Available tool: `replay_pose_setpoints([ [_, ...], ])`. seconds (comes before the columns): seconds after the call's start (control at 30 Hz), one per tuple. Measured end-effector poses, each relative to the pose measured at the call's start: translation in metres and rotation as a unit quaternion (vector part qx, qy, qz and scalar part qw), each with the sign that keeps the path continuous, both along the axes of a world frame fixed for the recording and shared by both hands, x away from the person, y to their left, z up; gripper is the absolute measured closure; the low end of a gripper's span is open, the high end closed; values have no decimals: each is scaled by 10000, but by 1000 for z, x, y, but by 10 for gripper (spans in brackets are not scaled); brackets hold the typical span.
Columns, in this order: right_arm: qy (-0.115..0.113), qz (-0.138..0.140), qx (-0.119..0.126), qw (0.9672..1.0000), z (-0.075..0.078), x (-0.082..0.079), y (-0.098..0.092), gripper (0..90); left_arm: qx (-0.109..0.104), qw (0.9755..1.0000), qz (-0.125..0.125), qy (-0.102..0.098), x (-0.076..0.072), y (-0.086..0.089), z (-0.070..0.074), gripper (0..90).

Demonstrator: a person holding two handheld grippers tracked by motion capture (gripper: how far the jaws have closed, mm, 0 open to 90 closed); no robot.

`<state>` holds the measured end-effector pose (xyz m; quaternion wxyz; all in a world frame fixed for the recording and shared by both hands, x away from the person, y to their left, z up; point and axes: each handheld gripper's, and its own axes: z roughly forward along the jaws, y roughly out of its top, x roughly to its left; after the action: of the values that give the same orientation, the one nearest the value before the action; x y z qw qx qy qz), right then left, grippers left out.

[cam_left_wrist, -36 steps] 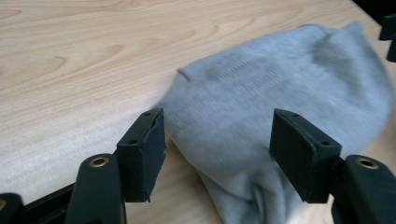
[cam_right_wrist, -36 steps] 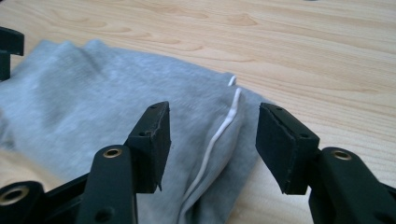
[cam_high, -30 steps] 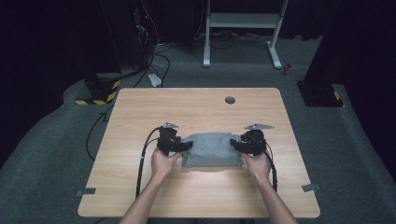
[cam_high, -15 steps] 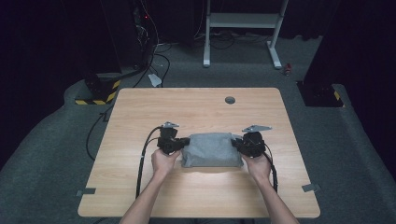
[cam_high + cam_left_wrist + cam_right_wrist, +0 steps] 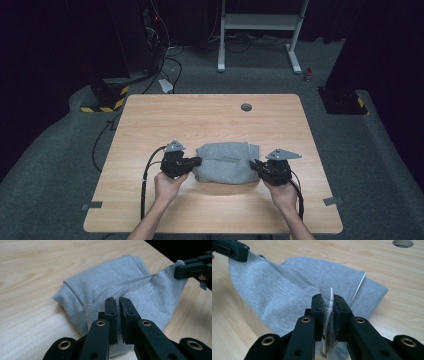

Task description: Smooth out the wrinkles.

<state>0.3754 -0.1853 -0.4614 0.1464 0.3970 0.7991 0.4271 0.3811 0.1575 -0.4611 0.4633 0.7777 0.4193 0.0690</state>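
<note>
Both clamped on grey garment (image 5: 225, 162): left gripper (image 5: 196, 161) at nine o'clock, right gripper (image 5: 254, 165) at three (thin pinches). Uneven pulling could slip a hem free, undoing folds.

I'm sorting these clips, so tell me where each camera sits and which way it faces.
High view: above the person's side, looking forward and down at the table; both forearms, left gripper and right gripper.
Left gripper view: rides the left gripper, looking along its fingers, shut on the grey cloth.
Right gripper view: rides the right gripper, fingers shut on the cloth.
Shared: each gripper view shows the other gripper.
</note>
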Motion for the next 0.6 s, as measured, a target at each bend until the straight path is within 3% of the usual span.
replay_pose_setpoints([
  [0.13, 8, 69, 20, 10000, -9, -17, -4, 799, 169, 9998, -133, 3, -15, 0, -8, 843],
  [0.27, 3, 113, -107, 9999, -21, -30, -6, 798, 322, 9992, -224, 11, -28, -2, -19, 841],
  [0.6, -38, 223, -617, 9978, -43, -52, -3, 774, 841, 9959, -326, -6, -50, -9, -43, 834],
])
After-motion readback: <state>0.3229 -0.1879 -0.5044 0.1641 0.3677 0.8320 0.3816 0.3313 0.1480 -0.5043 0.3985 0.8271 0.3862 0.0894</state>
